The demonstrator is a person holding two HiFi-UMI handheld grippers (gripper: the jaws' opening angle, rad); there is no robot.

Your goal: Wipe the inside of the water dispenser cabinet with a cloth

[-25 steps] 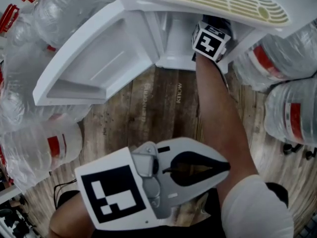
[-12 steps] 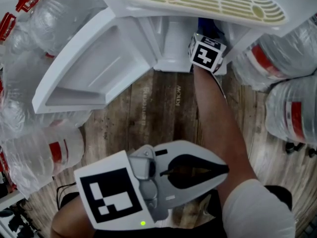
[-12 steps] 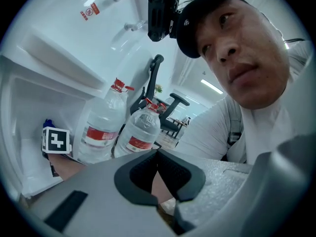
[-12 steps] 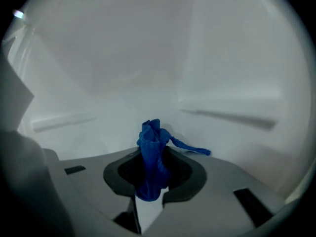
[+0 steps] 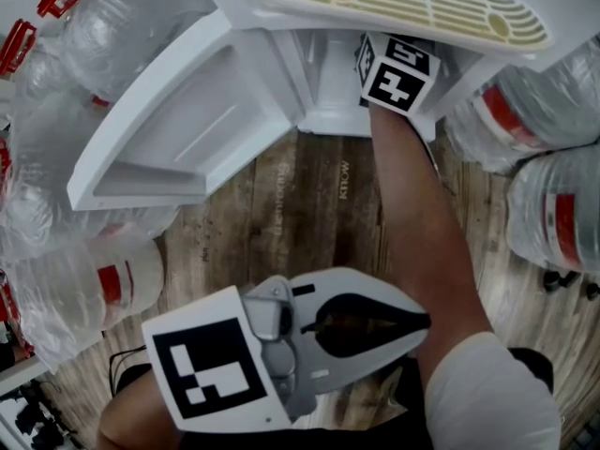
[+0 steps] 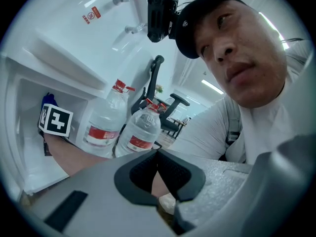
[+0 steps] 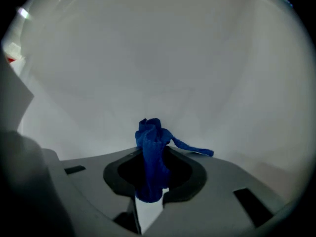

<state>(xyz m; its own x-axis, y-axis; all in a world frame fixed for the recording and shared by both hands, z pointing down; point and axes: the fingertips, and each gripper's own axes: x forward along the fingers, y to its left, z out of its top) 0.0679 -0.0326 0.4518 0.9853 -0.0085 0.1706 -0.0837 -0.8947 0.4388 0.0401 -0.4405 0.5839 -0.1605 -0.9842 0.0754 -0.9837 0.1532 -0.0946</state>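
Note:
The white water dispenser cabinet [image 5: 323, 82] stands open at the top of the head view, its door [image 5: 187, 125] swung out to the left. My right arm reaches into it; only that gripper's marker cube [image 5: 398, 71] shows at the opening. In the right gripper view my right gripper [image 7: 154, 154] is shut on a bunched blue cloth [image 7: 150, 137], close to the cabinet's white inner wall [image 7: 163, 68]. My left gripper [image 5: 427, 321] hangs low over the floor, shut with nothing in it, and its joined jaws [image 6: 158, 154] face the person.
Large clear water bottles with red labels crowd the left [image 5: 84, 279] and the right [image 5: 553, 223] of the cabinet. The beige drip grille [image 5: 403, 3] juts out above the opening. Wooden floor [image 5: 300, 214] lies between the cabinet and me.
The right gripper's cube slid a little toward the opening's edge, then back deeper into the cabinet. The left gripper has stayed put.

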